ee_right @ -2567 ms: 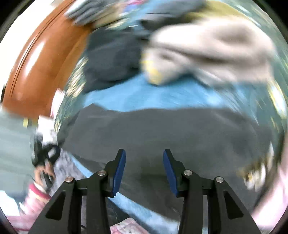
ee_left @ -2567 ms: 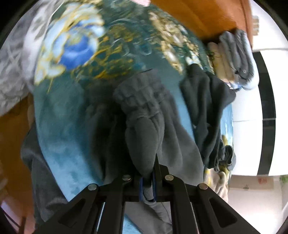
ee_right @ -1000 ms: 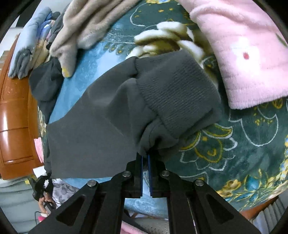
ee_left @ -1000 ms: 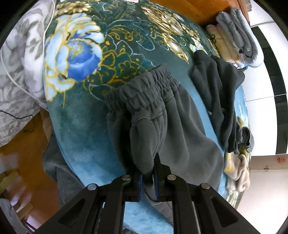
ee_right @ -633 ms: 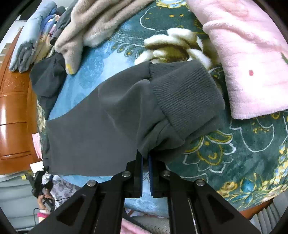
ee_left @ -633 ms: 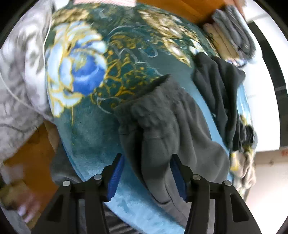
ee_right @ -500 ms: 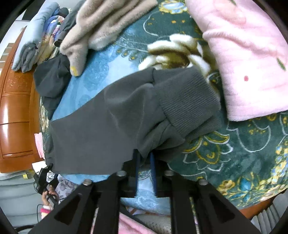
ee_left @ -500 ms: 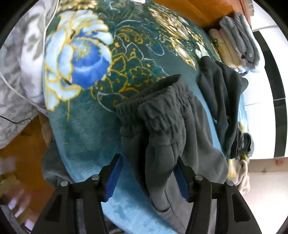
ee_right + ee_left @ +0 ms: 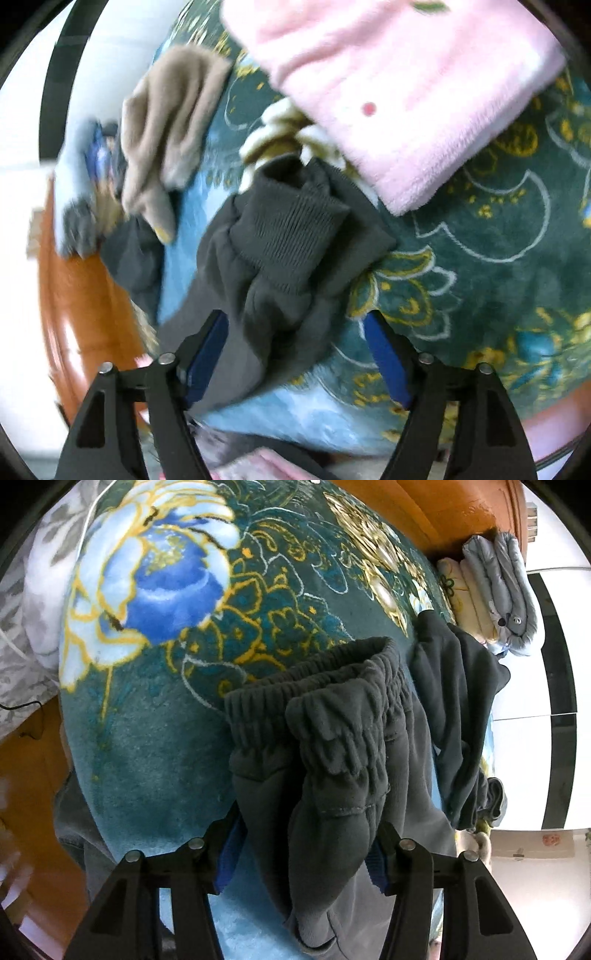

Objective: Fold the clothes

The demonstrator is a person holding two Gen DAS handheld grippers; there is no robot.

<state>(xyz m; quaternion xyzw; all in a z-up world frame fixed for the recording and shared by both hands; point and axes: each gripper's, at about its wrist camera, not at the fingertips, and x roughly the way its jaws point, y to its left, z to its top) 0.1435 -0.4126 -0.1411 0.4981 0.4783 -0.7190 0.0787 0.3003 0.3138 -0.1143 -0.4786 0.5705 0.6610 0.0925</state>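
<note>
Grey sweatpants [image 9: 343, 746] on floral blanket [image 9: 147, 709], left gripper [image 9: 303, 853] spread wide around waistband, right gripper [image 9: 295, 354] spread wide beside ribbed cuff [image 9: 291, 232]

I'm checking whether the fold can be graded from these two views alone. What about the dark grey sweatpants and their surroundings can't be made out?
- Dark grey sweatpants: neither view shows them whole; in the left wrist view the legs run off the bottom edge.
- Ribbed cuff, right wrist view: motion blur hides how the layers lie.
- Grey and beige pile, right wrist view: too blurred to identify.
- Black garment, left wrist view: crumpled, type unclear.
</note>
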